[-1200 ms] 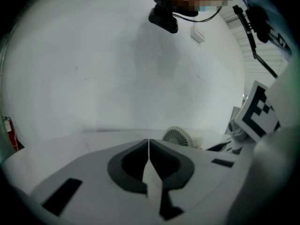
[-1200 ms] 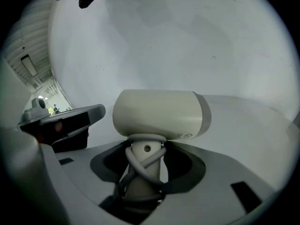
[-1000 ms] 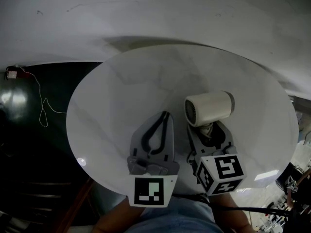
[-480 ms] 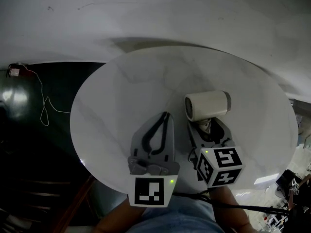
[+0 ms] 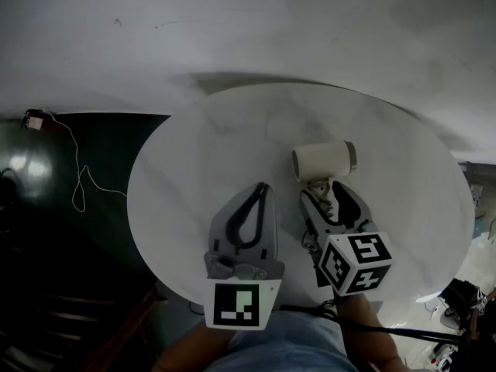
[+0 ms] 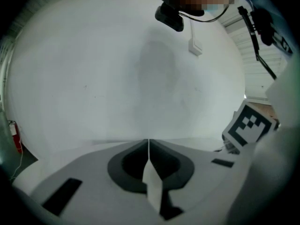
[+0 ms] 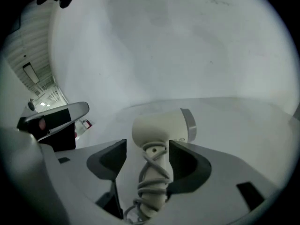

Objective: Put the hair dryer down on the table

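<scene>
Right gripper [image 7: 147, 146]: dark-padded grey fingers [image 7: 187, 165] apart, just been opening. Between them lies the handle of a cream plastic hair dryer [image 7: 157, 128], its pale cord [image 7: 152, 182] wound in loops round the handle. Left finger clearly off the handle; right finger just beside it, contact uncertain. Dryer barrel lies on its side on the round white surface [image 7: 243, 125], grey-banded end to the right. Left gripper [image 7: 86, 108] at frame's left edge, grey, tip towards the dryer. Pale wall [image 7: 164, 46] behind.
</scene>
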The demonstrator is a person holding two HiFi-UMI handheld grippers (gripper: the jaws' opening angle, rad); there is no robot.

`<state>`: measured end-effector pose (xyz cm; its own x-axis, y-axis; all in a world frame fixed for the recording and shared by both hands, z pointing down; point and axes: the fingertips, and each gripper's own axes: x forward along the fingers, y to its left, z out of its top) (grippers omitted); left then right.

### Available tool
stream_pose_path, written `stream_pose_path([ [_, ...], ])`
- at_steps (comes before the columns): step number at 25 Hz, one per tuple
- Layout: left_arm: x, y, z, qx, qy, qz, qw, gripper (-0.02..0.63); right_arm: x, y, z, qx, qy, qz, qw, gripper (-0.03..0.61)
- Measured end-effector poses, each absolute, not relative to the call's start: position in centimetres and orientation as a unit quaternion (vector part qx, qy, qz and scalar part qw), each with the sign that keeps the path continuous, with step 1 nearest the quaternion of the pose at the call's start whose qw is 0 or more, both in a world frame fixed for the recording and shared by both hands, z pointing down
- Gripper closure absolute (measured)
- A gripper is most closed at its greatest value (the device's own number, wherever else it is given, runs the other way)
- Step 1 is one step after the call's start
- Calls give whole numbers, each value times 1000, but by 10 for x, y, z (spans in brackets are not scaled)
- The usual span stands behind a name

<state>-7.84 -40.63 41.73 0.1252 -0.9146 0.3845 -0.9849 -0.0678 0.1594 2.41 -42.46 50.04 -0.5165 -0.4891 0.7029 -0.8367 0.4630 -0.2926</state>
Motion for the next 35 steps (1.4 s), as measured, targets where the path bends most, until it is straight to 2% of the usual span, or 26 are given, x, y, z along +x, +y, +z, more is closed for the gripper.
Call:
stream_pose_path([
  [6, -70, -386, 375, 740, -651, 75, 154, 601, 14, -404, 435, 417, -848, 251, 209, 293],
  [11, -75, -368, 332, 750, -651, 58, 104, 601, -6, -384, 363, 400, -892, 178, 114, 383],
  [15, -84, -358, 293, 755, -651, 44, 61, 601, -13, -373, 317, 404, -902, 129, 80, 516],
  [17, -88, -359, 270, 757, -652, 30, 33, 601, -15, -374, 294, 413, -903, 102, 64, 543],
  [22, -82, -346, 228, 761, -649, 6, -11, 601, -13, -360, 261, 431, -900, 47, 49, 563],
  [35, -71, -324, 212, 767, -640, 11, -30, 601, -9, -337, 231, 436, -900, 11, 13, 568],
])
